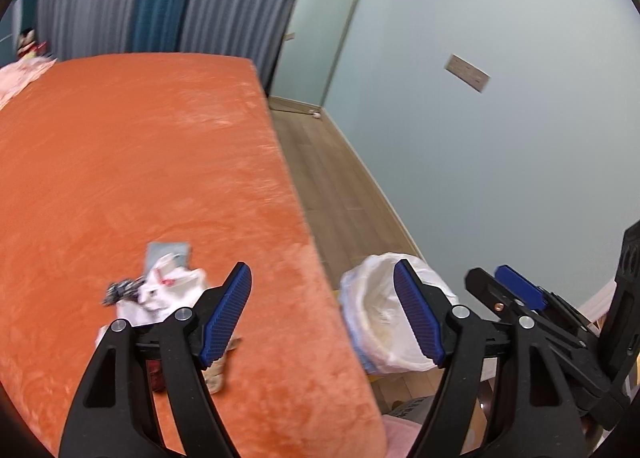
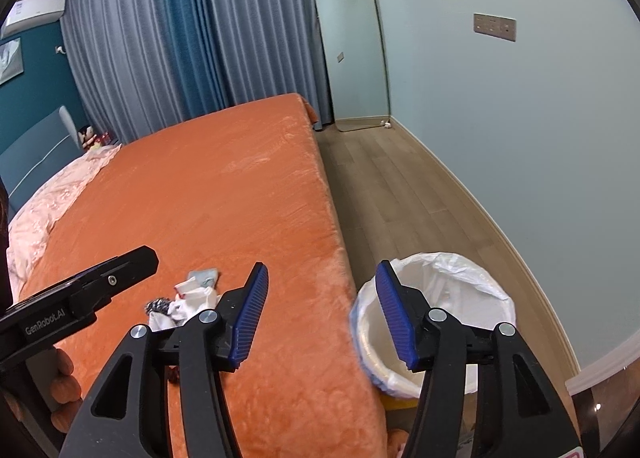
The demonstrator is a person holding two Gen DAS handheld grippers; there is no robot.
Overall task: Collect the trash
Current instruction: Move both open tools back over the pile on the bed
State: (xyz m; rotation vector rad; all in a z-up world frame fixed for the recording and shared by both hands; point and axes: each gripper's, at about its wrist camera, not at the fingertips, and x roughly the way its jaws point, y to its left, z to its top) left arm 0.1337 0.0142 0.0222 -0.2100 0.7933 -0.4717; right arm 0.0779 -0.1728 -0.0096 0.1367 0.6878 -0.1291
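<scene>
A small pile of trash (image 1: 160, 290) lies on the orange bed cover (image 1: 140, 157) near its right edge: white crumpled wrappers, a grey-blue packet and a dark speckled scrap. My left gripper (image 1: 322, 268) is open and empty, its left pad just right of the pile. On the floor beside the bed stands a bin with a white liner (image 1: 376, 322). My right gripper (image 2: 323, 266) is also open and empty, straddling the bed edge between the trash (image 2: 188, 298) and the bin (image 2: 448, 278). It shows at the right (image 1: 496, 278) in the left wrist view.
A strip of wooden floor (image 2: 392, 185) runs between the bed and the pale wall (image 2: 520, 137). A tall mirror (image 2: 352, 49) leans at its far end beside the curtains (image 2: 180, 37). A pink quilt (image 2: 52, 201) and a headboard (image 2: 36, 149) lie at far left.
</scene>
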